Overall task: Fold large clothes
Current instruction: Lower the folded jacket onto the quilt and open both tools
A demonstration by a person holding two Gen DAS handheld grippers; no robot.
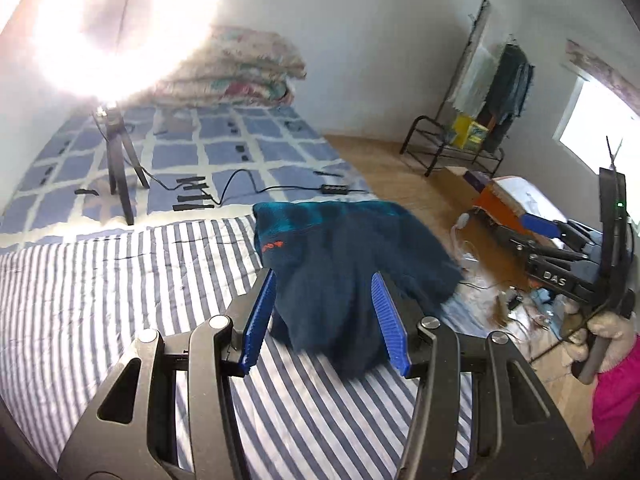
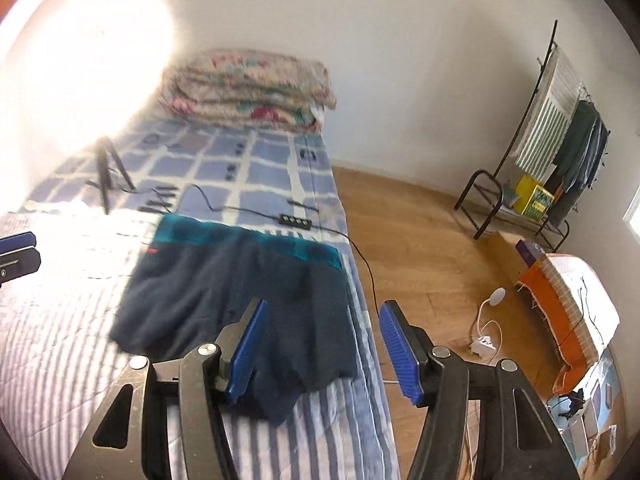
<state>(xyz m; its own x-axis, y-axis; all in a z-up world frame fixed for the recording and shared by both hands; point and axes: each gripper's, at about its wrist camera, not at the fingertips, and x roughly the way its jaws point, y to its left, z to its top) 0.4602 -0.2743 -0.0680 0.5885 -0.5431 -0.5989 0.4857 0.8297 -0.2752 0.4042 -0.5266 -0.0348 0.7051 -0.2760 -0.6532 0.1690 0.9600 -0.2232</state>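
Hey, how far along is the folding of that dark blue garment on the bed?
Looks partly done: the dark blue garment lies on the striped bedding as a rough rectangle, teal band at the far end. Nothing is in hand; the left gripper and right gripper are both open above it. Its near corner looks uneven, so another fold or some tidying probably remains.

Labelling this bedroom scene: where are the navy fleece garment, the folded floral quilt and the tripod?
navy fleece garment (image 2: 224, 304): right wrist view, middle of the body.
folded floral quilt (image 2: 248, 88): right wrist view, front of the stack.
tripod (image 1: 120, 164): left wrist view, front leg.
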